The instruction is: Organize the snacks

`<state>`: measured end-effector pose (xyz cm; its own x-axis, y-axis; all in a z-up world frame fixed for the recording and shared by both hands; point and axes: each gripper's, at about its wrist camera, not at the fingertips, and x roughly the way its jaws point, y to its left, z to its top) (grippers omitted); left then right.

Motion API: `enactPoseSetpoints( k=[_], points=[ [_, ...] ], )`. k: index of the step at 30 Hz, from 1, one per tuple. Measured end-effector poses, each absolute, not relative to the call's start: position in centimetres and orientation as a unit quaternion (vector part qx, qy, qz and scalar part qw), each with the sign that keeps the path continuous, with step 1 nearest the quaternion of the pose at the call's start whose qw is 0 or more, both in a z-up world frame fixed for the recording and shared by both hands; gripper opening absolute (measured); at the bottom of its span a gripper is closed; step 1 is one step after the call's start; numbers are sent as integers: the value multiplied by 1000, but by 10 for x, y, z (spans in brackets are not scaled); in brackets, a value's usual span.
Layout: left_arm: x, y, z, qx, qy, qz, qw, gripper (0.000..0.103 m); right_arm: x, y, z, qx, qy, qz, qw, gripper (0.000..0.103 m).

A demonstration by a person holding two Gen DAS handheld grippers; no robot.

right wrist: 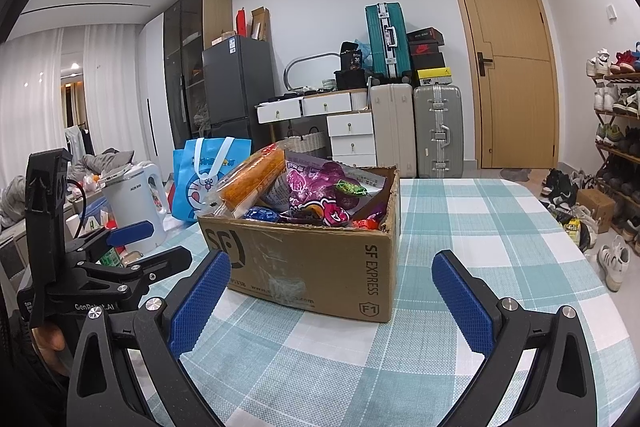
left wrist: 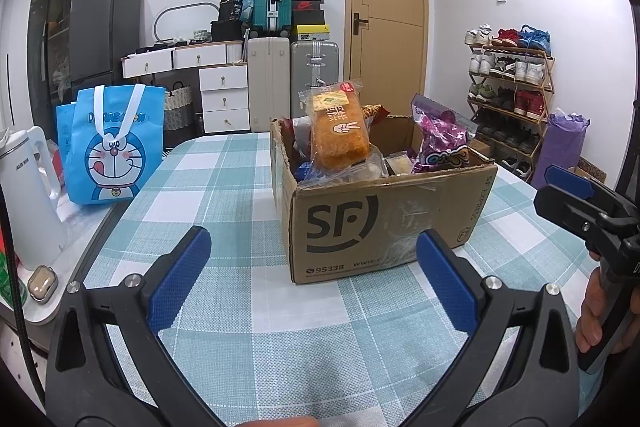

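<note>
An open cardboard SF box (left wrist: 384, 219) (right wrist: 316, 263) stands on the checked tablecloth, full of snack packets. An orange cake packet (left wrist: 340, 131) (right wrist: 252, 183) sticks up at its left, a purple bag (left wrist: 440, 143) (right wrist: 320, 195) at its right. My left gripper (left wrist: 316, 275) hovers open just in front of the box, nothing between its blue pads. My right gripper (right wrist: 332, 291) is open too, low before the box's near corner. Each gripper shows in the other's view: the right one (left wrist: 576, 195) at the right edge, the left one (right wrist: 132, 243) at the left.
A blue cartoon tote bag (left wrist: 112, 147) (right wrist: 208, 175) and a white kettle (left wrist: 28, 195) (right wrist: 136, 203) stand left of the table (left wrist: 224, 187). A small earbud case (left wrist: 42, 283) lies near the left edge. Suitcases, drawers and a shoe rack (left wrist: 512, 91) line the far wall.
</note>
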<state>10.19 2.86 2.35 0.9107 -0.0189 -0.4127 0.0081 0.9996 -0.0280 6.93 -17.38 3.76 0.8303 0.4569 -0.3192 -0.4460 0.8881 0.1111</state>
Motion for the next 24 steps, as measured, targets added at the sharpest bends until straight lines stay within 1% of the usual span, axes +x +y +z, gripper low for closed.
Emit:
enactPoseSetpoints(
  k=[24],
  points=[
    [101, 28, 22, -10, 215, -5, 977, 103, 69, -174, 36, 15, 171, 236, 957, 102]
  ],
)
